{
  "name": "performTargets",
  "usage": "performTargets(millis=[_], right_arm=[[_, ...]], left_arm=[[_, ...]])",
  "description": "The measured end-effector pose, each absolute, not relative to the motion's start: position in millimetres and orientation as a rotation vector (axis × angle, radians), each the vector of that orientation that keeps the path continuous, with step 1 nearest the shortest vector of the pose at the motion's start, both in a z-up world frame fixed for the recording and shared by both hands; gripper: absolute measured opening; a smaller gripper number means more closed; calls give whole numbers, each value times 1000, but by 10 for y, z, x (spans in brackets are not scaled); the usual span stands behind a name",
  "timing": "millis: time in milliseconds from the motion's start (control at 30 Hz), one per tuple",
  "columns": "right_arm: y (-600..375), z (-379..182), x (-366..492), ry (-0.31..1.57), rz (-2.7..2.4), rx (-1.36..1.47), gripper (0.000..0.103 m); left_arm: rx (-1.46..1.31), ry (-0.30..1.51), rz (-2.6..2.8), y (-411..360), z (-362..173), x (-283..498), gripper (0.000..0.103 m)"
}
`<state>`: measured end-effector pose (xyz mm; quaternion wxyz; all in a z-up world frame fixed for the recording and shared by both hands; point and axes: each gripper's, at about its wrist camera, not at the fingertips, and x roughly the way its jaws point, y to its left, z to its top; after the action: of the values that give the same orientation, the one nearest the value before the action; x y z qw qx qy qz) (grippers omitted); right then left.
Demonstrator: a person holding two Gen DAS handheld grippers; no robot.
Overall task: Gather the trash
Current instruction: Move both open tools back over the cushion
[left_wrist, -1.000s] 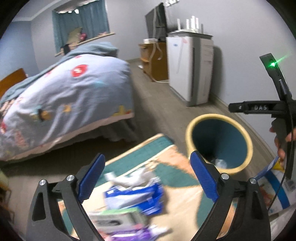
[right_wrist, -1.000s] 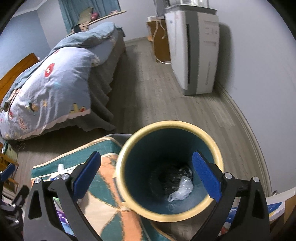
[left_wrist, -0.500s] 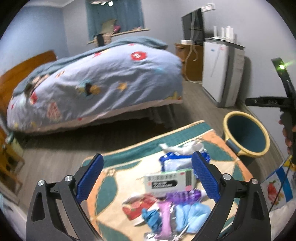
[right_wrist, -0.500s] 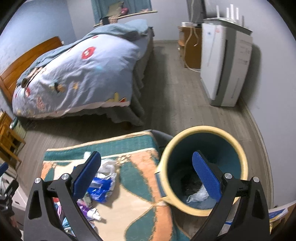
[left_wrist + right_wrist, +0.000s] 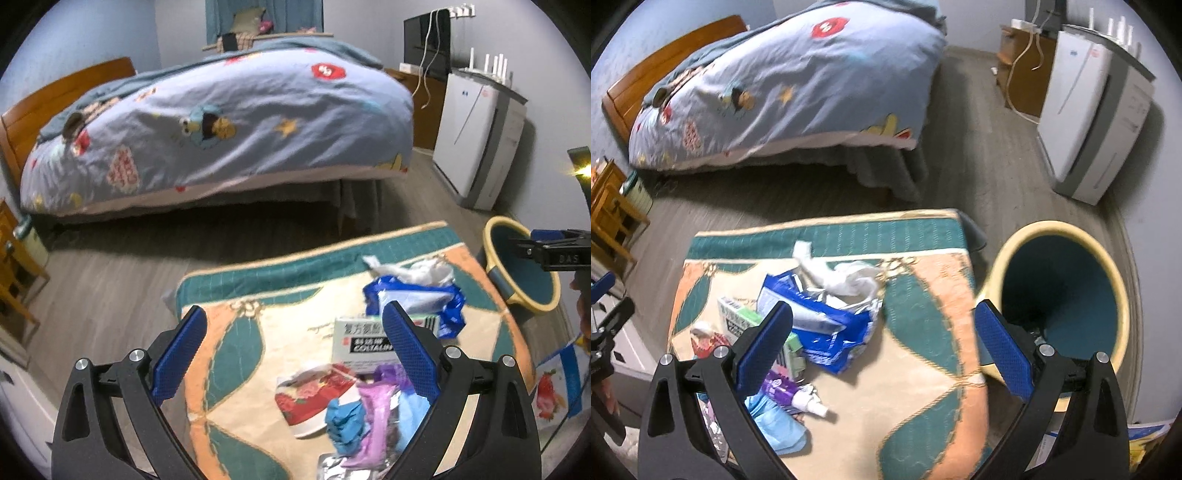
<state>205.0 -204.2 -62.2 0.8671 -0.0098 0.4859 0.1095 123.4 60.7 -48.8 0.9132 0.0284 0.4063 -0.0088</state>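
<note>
The trash lies in one loose heap on a patterned rug of teal, peach and cream, gathered toward the rug's left half as the right wrist view shows it. Counted there: one crumpled white tissue at the far end of the heap; one torn blue and white plastic wrapper touching it on the near side; one white and green medicine box with black lettering, partly under the wrapper; one red and white floral packet; one purple tube with a white cap, lying flat; one crumpled blue glove; and a silver foil piece at the near edge. The pieces overlap, so smaller scraps beneath cannot be counted.

One waste bin, cream outside and teal inside, stands on the wooden floor just beside the rug's right edge; its contents are too dark to make out.

The left gripper hangs above the rug's near part with its blue-padded jaws spread wide and nothing between them. The right gripper is likewise wide apart and empty, above the rug between the heap and the bin.

Beyond the rug stand one bed under a blue cartoon-print duvet and one white appliance against the wall.
</note>
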Motion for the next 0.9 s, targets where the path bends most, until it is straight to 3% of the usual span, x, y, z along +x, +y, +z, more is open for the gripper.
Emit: performTargets(millis=[233,767,833,900], right_arm=[[-1673,-787,1858,1049,291,-123,97],[-1573,-1084,1227,1132,196,66,97],[-1506,-1193,1130,1156,201,73,92],[-1448,-1335,1070,1196,207,76,81]], left_arm=[[91,910,-51,719,-778,1150,95],[91,1039,-147,539,-1085,920,92],[89,1058,-154,518,-1143,919,90],[92,1079,-161,486,-1207,923,84]])
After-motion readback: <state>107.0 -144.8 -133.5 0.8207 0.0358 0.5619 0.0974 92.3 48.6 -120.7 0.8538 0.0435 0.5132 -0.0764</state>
